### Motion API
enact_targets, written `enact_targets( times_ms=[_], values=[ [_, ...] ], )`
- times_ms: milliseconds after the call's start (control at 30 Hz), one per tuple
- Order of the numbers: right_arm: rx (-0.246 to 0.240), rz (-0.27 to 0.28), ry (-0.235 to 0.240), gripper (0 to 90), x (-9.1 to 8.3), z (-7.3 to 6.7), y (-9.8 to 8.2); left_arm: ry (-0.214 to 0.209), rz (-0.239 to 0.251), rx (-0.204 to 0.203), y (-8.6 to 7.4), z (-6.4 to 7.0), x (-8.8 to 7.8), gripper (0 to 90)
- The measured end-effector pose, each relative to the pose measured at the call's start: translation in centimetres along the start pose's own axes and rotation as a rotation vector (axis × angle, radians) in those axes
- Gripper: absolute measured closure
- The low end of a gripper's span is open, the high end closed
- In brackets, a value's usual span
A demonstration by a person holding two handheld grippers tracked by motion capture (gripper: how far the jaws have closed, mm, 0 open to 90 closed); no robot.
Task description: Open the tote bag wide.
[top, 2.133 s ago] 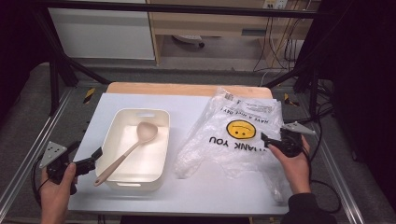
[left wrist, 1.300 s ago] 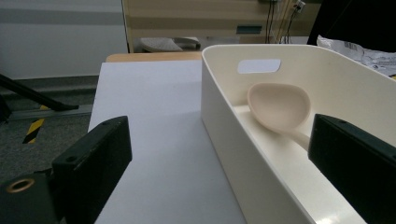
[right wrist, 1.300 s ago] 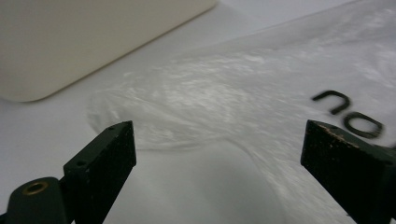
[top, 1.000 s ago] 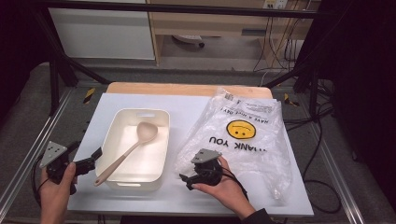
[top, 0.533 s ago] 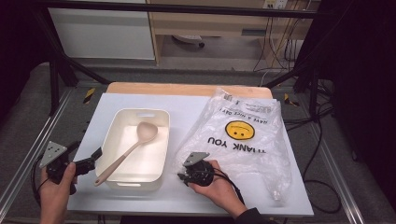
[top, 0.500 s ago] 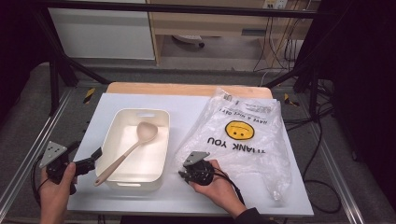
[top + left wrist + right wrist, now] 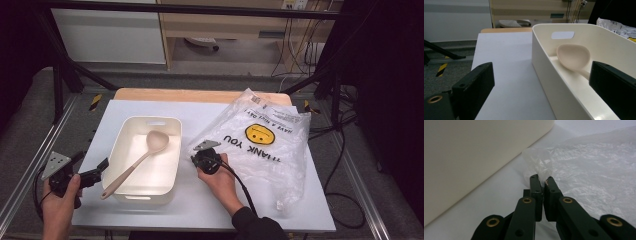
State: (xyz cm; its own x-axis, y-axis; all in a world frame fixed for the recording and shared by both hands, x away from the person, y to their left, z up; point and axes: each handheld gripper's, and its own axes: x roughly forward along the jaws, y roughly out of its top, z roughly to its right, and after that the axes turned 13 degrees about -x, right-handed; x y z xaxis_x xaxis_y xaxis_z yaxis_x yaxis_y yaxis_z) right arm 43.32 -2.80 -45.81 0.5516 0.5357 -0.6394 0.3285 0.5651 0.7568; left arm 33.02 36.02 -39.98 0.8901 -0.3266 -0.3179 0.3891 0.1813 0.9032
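Since the earlier frames, the right gripper (image 7: pixel 196 156) has crossed from the far right side of the bag (image 7: pixel 260 145) to its near left corner, beside the tub (image 7: pixel 170 150), and its jaws have just been closing. In the right gripper view they now stand pinched almost together on a thin fold of the bag (image 7: pixel 539 162), which sticks up just past the tips. The bag lies flat on the white mat (image 7: pixel 210 210), printed side up, its left edge close to the tub wall but seemingly not touching it. The left gripper (image 7: pixel 97 170) sits low at the tub's near left corner with jaws wide apart and nothing between them; in its own view the tub (image 7: pixel 544 65) rises just ahead, with the spoon (image 7: pixel 574 56) lying inside it, bowl towards the far wall.

The work in hand looks like taking hold of the bag, perhaps to open or lift it. The hold is the weak spot: only a small tuft of slick film is caught near the jaw tips, so a quick pull could let it slide out. The film could also stretch or tear if pulled hard. If both layers are pinched together, the mouth won't open. A sideways tug could drag the bag against the tub
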Motion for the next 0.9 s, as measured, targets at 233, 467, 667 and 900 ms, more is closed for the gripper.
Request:
enact_targets(
  times_ms=[233,467,667,900],
  values=[
    [0.020,-0.006,-0.025,53.6,0.5,0.2,1.1,0.001,0.008,-0.005,0.0,-0.1,0.0,5.8],
    [0.025,0.018,-0.034,24.6,-3.8,-0.1,1.7,0.006,0.007,-0.007,0.0,-0.1,-0.1,5.5],
    [0.034,0.037,-0.041,15.2,-7.3,2.2,1.7,0.006,0.001,-0.009,0.0,-0.1,0.0,5.4],
    [0.083,0.072,-0.036,9.2,-10.1,6.1,-0.2,0.004,0.000,-0.016,-0.1,-0.2,0.0,5.4]
  ],
)
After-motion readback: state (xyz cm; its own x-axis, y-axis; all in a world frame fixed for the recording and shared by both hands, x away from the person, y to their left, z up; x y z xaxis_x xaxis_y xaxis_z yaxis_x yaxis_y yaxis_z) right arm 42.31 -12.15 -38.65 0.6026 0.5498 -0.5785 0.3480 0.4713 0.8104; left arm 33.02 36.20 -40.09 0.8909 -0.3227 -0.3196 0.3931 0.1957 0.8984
